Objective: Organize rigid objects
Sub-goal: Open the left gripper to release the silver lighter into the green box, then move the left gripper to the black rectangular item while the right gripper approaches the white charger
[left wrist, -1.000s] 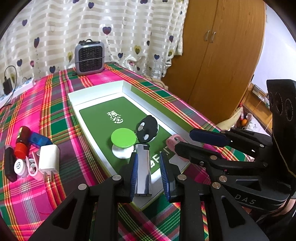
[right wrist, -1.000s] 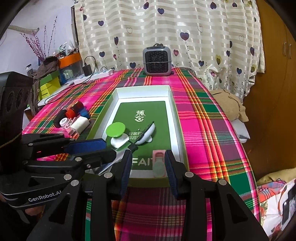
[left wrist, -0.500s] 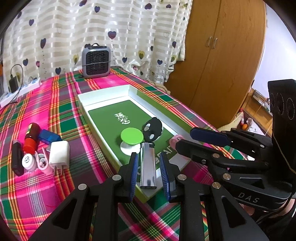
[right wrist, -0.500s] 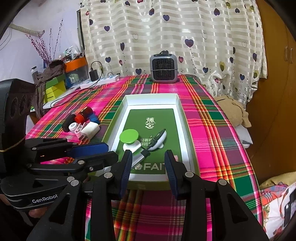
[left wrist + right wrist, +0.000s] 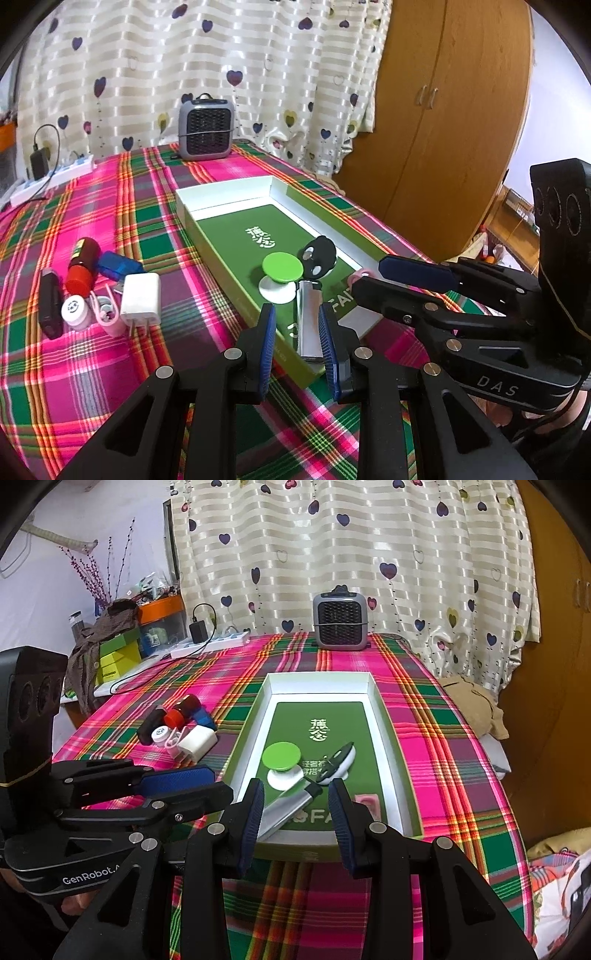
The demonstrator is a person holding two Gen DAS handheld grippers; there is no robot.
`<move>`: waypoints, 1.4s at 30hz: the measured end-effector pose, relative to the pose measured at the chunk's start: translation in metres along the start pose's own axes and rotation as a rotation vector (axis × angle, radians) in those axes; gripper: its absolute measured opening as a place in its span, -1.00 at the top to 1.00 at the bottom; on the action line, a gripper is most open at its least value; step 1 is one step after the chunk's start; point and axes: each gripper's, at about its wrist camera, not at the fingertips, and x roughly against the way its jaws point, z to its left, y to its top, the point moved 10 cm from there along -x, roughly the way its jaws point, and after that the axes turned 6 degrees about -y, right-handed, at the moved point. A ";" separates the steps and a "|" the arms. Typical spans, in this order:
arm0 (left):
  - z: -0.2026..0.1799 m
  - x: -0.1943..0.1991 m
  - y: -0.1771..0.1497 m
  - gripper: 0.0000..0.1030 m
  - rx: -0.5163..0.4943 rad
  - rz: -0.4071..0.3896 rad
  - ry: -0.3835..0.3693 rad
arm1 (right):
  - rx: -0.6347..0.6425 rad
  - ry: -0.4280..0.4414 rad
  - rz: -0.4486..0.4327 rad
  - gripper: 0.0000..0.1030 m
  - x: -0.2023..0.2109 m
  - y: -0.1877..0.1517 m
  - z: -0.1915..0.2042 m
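Now the left fingers (image 5: 266, 332) squeeze the silver lighter (image 5: 309, 325) at the near end of the green tray (image 5: 221, 192), by the green disc (image 5: 282, 264). It looks small, hard, light and slippery, so I would pinch its flat sides. The right fingers (image 5: 253, 812) hang apart, holding nothing.

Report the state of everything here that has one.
left gripper: nearly shut, nothing held.
right gripper: open, empty.
silver rectangular lighter: lying in the box.
white cardboard box with green floor: lidless, open.
green round-topped stand: upright in the box.
black plug-in charger: plugged into the power strip.
brown wooden wardrobe doors: closed.
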 end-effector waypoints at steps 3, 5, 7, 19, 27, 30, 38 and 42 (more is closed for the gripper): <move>0.004 0.004 -0.002 0.55 0.012 -0.007 0.002 | 0.002 0.003 -0.001 0.27 0.000 0.000 0.003; 0.008 0.006 -0.003 0.55 0.024 -0.012 0.009 | 0.003 0.006 -0.002 0.27 0.001 0.001 0.004; 0.012 0.009 -0.004 0.55 0.037 -0.019 0.020 | 0.001 0.010 -0.002 0.27 0.001 0.001 0.006; 0.038 0.026 -0.009 0.55 0.083 -0.048 0.056 | 0.009 0.044 -0.004 0.27 0.000 0.002 0.023; 0.064 0.037 -0.014 0.55 0.109 -0.051 0.112 | 0.028 0.073 -0.003 0.27 -0.004 0.004 0.039; 0.076 0.041 -0.016 0.54 0.122 -0.053 0.136 | 0.041 0.086 -0.001 0.27 -0.006 0.004 0.048; 0.109 0.052 -0.018 0.43 0.161 -0.063 0.199 | 0.075 0.126 0.012 0.27 -0.016 0.008 0.078; 0.125 0.057 -0.018 0.41 0.178 -0.066 0.232 | 0.100 0.144 0.028 0.27 -0.025 0.010 0.097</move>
